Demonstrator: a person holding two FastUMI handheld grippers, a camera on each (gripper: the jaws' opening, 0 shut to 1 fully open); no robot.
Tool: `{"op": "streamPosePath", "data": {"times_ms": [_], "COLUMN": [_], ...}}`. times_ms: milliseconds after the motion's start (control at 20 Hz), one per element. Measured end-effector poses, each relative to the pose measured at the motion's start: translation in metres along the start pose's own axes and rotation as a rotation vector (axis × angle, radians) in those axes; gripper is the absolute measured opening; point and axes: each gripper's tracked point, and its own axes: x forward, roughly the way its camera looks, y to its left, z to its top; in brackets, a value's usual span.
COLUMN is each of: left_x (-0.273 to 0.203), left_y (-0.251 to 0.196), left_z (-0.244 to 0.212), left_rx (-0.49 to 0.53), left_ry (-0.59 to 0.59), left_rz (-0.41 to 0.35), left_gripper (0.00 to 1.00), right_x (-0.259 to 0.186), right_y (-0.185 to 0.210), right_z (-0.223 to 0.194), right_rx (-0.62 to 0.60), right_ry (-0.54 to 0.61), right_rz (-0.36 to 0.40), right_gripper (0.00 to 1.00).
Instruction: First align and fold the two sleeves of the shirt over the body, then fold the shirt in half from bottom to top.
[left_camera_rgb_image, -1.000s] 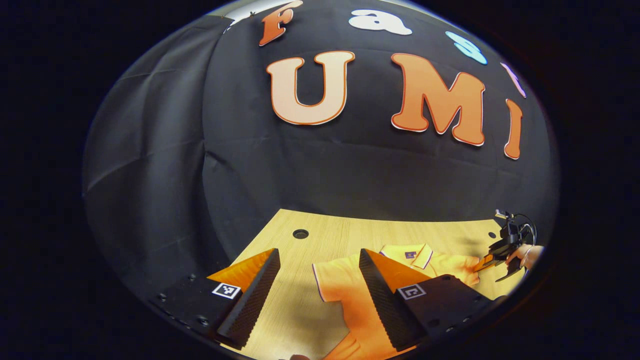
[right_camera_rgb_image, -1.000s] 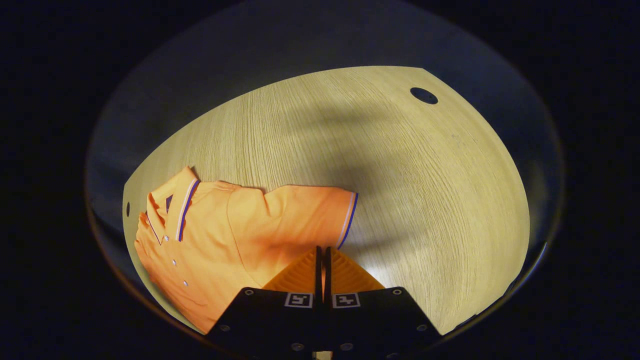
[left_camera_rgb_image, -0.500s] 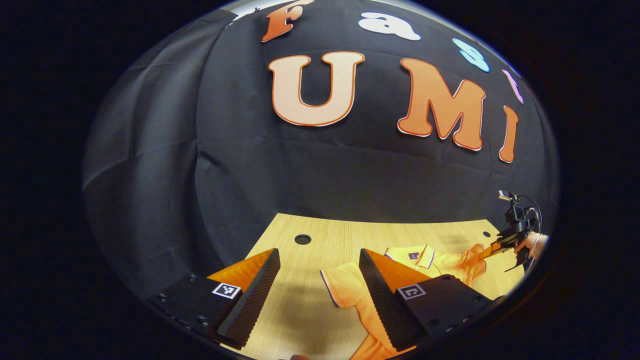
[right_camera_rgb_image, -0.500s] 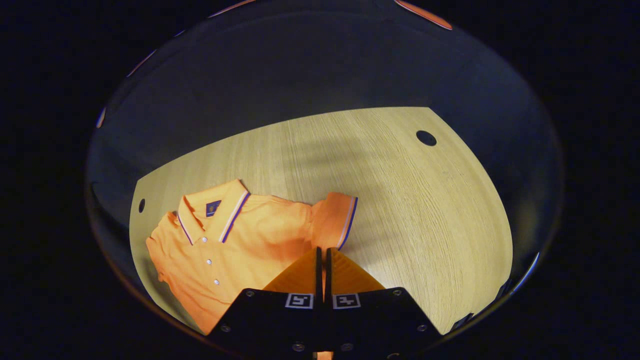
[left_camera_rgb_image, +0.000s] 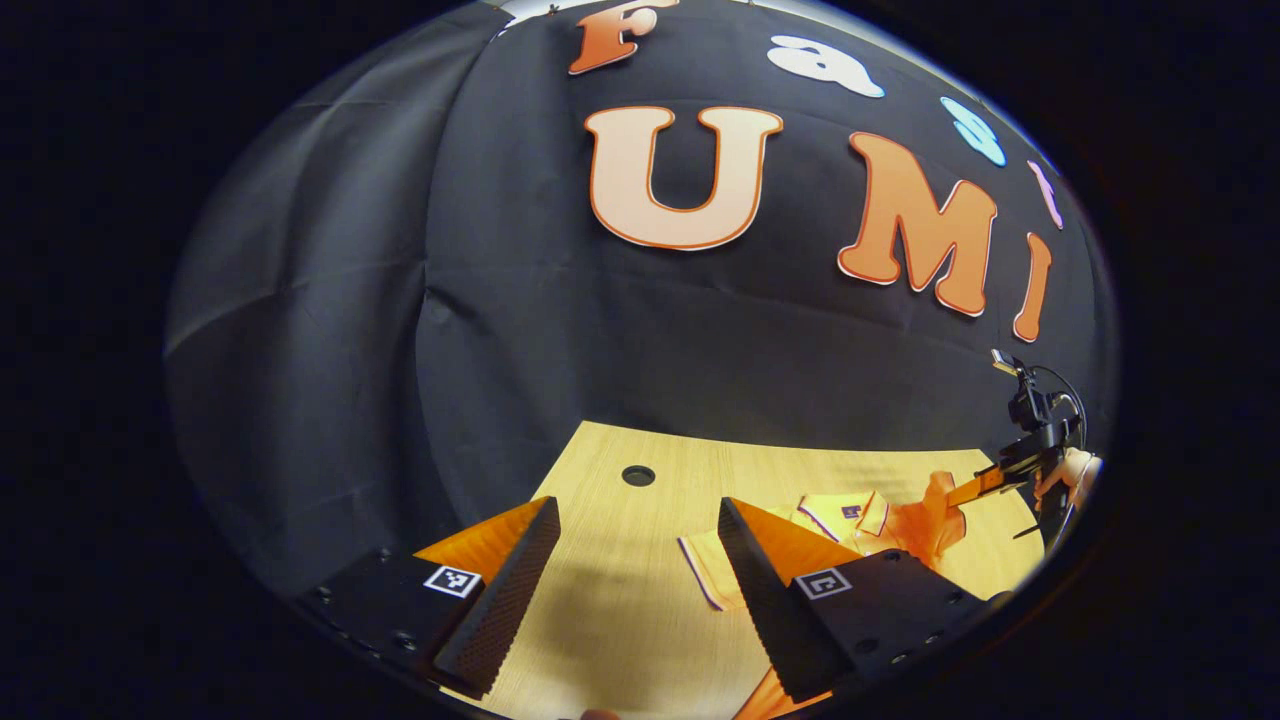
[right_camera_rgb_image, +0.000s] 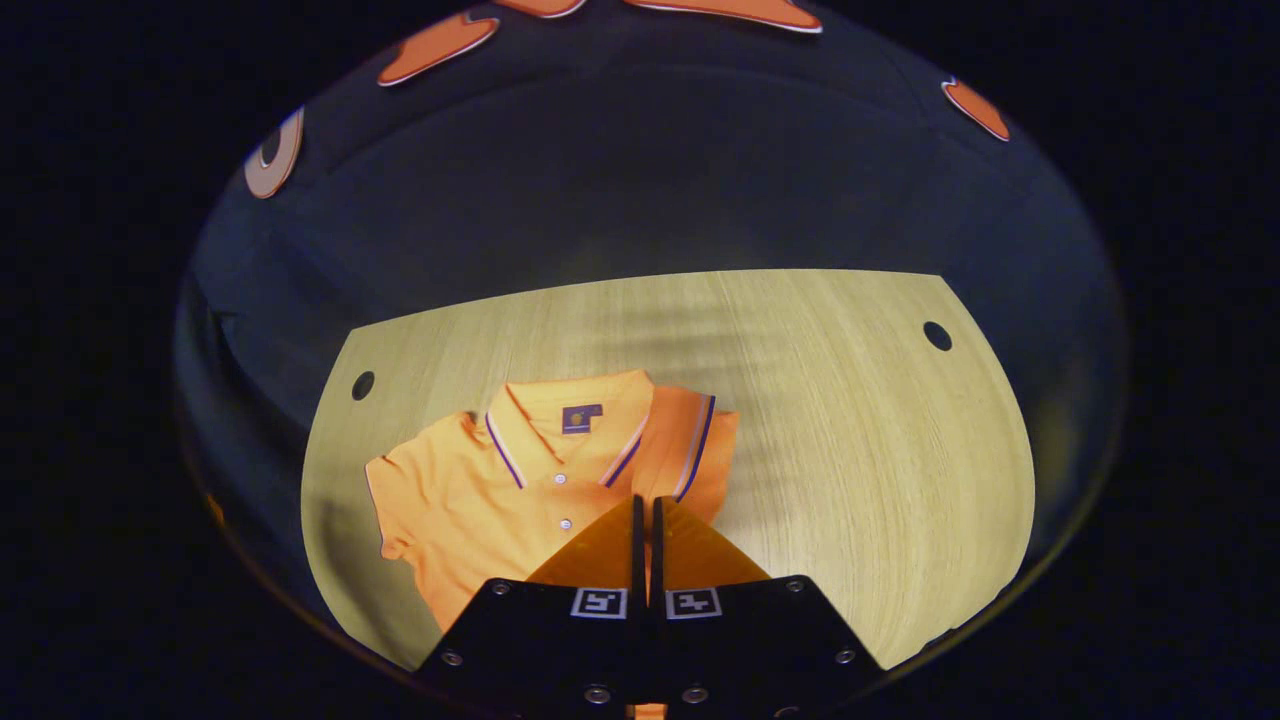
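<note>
Left gripper view: the left gripper (left_camera_rgb_image: 630, 560) gapes wide and empty over the table (left_camera_rgb_image: 640, 620). The orange shirt (left_camera_rgb_image: 860, 520) lies at lower right, one sleeve lifted by the right gripper (left_camera_rgb_image: 965, 492).

Right gripper view: the right gripper (right_camera_rgb_image: 645, 530) is pinched narrow, seemingly on the sleeve (right_camera_rgb_image: 700, 450), folded toward the collar. The shirt looks light, limp and creasable; grip hems. The collar label (right_camera_rgb_image: 581, 418) is unreadable.
</note>
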Motion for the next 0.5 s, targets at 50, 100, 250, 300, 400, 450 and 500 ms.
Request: {"op": "streamPosePath", "data": {"times_ms": [50, 100, 250, 300, 400, 450, 500], "left_x": [0.0, 0.002, 0.003, 0.005, 0.005, 0.007, 0.008], "left_y": [0.005, 0.009, 0.021, 0.023, 0.028, 0.027, 0.027], "left_z": [0.0, -0.001, -0.004, -0.005, -0.006, -0.007, -0.007], "left_rx": [-0.002, -0.004, 0.0, 0.003, 0.008, 0.01, 0.012], "left_ry": [0.0, 0.001, 0.014, 0.018, 0.022, 0.026, 0.03], "left_rz": [0.004, 0.008, 0.018, 0.019, 0.02, 0.02, 0.02], "left_gripper": [0.98, 0.98, 0.98, 0.98, 0.98, 0.98, 0.98], "right_x": [0.003, 0.005, 0.015, 0.016, 0.018, 0.019, 0.016], "right_y": [0.01, 0.019, 0.035, 0.039, 0.055, 0.062, 0.068], "right_z": [-0.003, -0.007, -0.017, -0.019, -0.021, -0.021, -0.022], "right_rx": [-0.008, -0.01, -0.007, -0.011, -0.026, -0.027, -0.017], "right_ry": [0.005, 0.017, 0.045, 0.051, 0.049, 0.048, 0.048], "right_rz": [0.016, 0.026, 0.052, 0.062, 0.109, 0.127, 0.154], "right_gripper": [0.0, 0.0, 0.01, 0.01, 0.03, 0.07, 0.12]}}
